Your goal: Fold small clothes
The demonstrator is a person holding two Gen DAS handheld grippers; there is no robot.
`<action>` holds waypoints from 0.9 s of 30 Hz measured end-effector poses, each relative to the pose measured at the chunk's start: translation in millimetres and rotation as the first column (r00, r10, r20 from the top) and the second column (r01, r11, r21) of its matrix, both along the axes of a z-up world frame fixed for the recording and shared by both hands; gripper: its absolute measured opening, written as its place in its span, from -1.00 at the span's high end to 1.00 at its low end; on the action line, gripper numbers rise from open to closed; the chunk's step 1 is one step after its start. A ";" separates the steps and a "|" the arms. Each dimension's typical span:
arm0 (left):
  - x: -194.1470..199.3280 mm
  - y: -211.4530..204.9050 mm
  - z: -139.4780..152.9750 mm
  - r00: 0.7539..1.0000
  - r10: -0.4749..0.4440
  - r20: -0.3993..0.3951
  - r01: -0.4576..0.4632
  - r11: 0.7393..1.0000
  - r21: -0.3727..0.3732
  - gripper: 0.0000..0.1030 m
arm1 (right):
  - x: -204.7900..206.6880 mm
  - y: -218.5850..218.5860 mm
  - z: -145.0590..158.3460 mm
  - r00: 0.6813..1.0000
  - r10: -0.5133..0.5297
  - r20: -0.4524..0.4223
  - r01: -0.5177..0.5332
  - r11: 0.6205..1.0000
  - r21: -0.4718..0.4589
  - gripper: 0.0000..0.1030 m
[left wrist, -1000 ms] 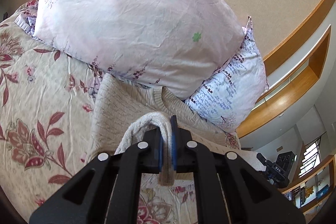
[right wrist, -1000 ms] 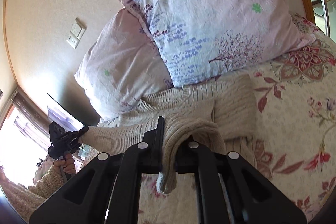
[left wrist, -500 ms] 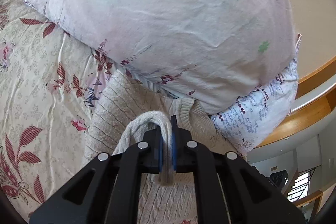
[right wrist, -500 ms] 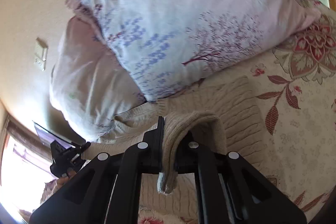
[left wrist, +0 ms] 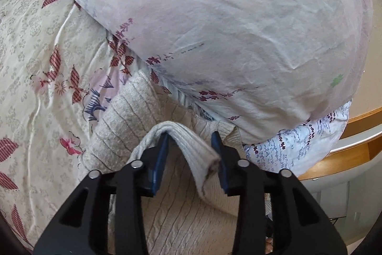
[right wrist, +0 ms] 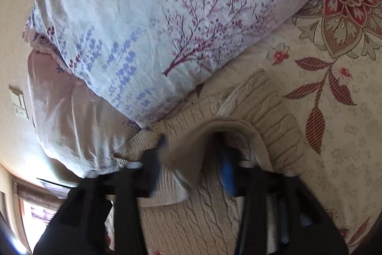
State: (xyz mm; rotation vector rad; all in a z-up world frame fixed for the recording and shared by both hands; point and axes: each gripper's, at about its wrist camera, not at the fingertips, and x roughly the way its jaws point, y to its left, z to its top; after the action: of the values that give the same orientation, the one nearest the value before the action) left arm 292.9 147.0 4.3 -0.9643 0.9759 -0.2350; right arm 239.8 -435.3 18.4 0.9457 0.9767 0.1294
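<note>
Two large pale pillows with purple and pink floral print [left wrist: 238,28] are seen stacked just ahead of both tools, on a cream bedspread patterned with red leaves and flowers [left wrist: 31,68]. Between the pillows and the tools, a beige cable-knit sweater [left wrist: 181,219] is spread flat on the bedspread, its collar end touching the lower pillow and its long axis running from the tools toward the pillows. The folded-over hem edge [left wrist: 191,147] is draped as a raised loop straight ahead of the left gripper [left wrist: 189,152], lying between its blue pads [left wrist: 160,159] but no longer pinched; the jaws are opening. The right gripper [right wrist: 193,159] is met by the same hem edge further along, again a slack hump of knit between jaws that are opening, though blur hides whether one pad is touching. Each tool is equally near its own end of the hem, so the coming withdrawal is judged to turn on backing straight out along the sweater's length without dragging the loop. Compared with a second ago, both pairs of jaws were clamped tight on the hem; the pillows are now closer and fill more of both views.
</note>
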 end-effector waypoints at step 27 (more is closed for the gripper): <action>-61.0 -20.1 10.2 0.958 -0.287 -0.023 0.252 0.798 0.547 0.30 | -72.8 5.4 14.0 0.984 0.172 -0.053 -0.178 0.885 -0.430 0.35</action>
State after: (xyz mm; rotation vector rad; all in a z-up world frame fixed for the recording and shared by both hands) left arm 231.9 126.8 14.6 -0.2862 1.0455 -0.2058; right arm 167.0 -429.9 32.4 0.4469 1.0477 0.0518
